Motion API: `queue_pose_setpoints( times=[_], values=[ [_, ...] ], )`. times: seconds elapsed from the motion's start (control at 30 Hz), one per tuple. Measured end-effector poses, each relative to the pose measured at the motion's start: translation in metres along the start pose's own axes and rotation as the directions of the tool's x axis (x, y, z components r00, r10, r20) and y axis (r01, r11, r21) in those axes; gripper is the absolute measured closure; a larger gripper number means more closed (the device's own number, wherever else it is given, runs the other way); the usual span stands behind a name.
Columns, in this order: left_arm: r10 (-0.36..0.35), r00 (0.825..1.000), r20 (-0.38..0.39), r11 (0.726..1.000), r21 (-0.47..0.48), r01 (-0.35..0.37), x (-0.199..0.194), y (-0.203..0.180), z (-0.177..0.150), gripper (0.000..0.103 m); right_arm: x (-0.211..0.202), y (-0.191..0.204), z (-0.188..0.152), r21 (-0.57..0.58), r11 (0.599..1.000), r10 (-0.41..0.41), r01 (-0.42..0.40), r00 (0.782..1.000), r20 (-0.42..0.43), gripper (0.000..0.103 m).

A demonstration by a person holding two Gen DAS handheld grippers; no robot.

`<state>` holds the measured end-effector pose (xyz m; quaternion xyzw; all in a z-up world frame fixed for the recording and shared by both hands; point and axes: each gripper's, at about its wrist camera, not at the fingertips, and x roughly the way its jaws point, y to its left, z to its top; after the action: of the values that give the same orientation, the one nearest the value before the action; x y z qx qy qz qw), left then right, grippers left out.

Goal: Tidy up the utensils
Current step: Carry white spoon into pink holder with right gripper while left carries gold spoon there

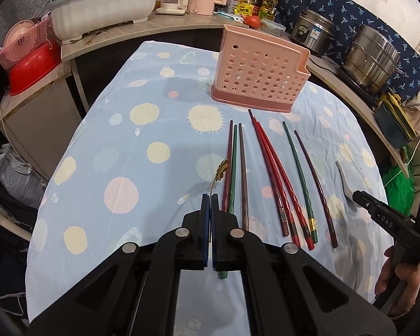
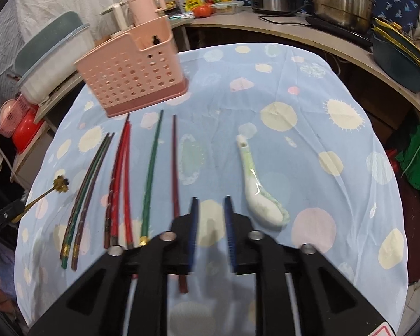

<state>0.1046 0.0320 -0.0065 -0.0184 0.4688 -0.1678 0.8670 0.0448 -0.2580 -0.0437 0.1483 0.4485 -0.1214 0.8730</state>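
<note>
A thin gold fork (image 1: pixel 220 174) is clamped by its slim handle in the closed left gripper (image 1: pixel 210 196); twisting or slipping is risked. The right gripper (image 2: pixel 211 199) is parted, empty, beside the ceramic spoon (image 2: pixel 261 193). The pink holder (image 1: pixel 259 72) stands well ahead.

Your left wrist camera sits just behind the left gripper (image 1: pixel 210 198) and looks steeply down and forward along its fingers, close over the near left part of the blue dotted tablecloth (image 1: pixel 126 140). Your right wrist camera does the same from behind the right gripper (image 2: pixel 211 200), close over the cloth's near right part. Both views face the far counter and share the pink utensil holder (image 1: pixel 259 70), the row of chopsticks (image 1: pixel 280 173) and the cloth's middle. Your right gripper shows at the right edge of the left view, and your left gripper at the left edge of the right view.
</note>
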Motion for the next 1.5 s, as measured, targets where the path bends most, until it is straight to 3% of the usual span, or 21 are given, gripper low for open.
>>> queue_pose_setpoints(
  times=[0.1,0.37,0.4,0.43,0.5,0.9,1.17,1.37,1.5],
  values=[
    [0.004,1.0,-0.003,1.0,-0.004,-0.004,0.003,0.002,0.002,0.103,0.01,-0.007,0.012,0.0,0.999,-0.032,0.032,0.999,0.006,0.07],
    [0.01,1.0,-0.018,1.0,-0.004,-0.01,0.014,0.002,0.012,0.103,0.054,-0.009,0.035,-0.046,0.997,-0.057,0.055,0.997,-0.055,0.07],
    [0.011,1.0,-0.02,1.0,-0.005,-0.011,0.016,0.002,0.013,0.103,0.058,-0.01,0.036,-0.049,0.997,-0.059,0.056,0.997,-0.059,0.074],
    [0.011,1.0,-0.022,1.0,-0.004,-0.011,0.018,0.002,0.014,0.103,0.061,-0.011,0.037,-0.052,0.997,-0.056,0.052,0.996,-0.065,0.085],
    [0.013,1.0,-0.025,1.0,-0.003,-0.013,0.02,0.002,0.016,0.103,0.063,-0.012,0.039,-0.053,0.997,-0.058,0.055,0.996,-0.067,0.087],
    [-0.016,1.0,0.017,1.0,0.02,0.016,0.005,-0.007,0.036,0.103,0.005,0.007,0.057,-0.036,0.999,0.041,-0.04,0.998,0.044,0.091],
    [-0.019,0.992,0.128,0.997,0.077,0.01,-0.031,-0.02,0.092,0.103,-0.032,0.047,0.125,-0.103,0.984,0.162,-0.147,0.975,0.152,0.091],
    [-0.006,0.974,0.226,0.99,0.137,-0.026,-0.051,-0.036,0.155,0.103,-0.039,0.075,0.19,-0.141,0.975,0.204,-0.174,0.951,0.234,0.091],
    [0.007,0.968,0.251,0.987,0.157,-0.048,-0.048,-0.045,0.196,0.103,-0.033,0.086,0.222,-0.138,0.973,0.215,-0.184,0.938,0.27,0.091]
  ],
)
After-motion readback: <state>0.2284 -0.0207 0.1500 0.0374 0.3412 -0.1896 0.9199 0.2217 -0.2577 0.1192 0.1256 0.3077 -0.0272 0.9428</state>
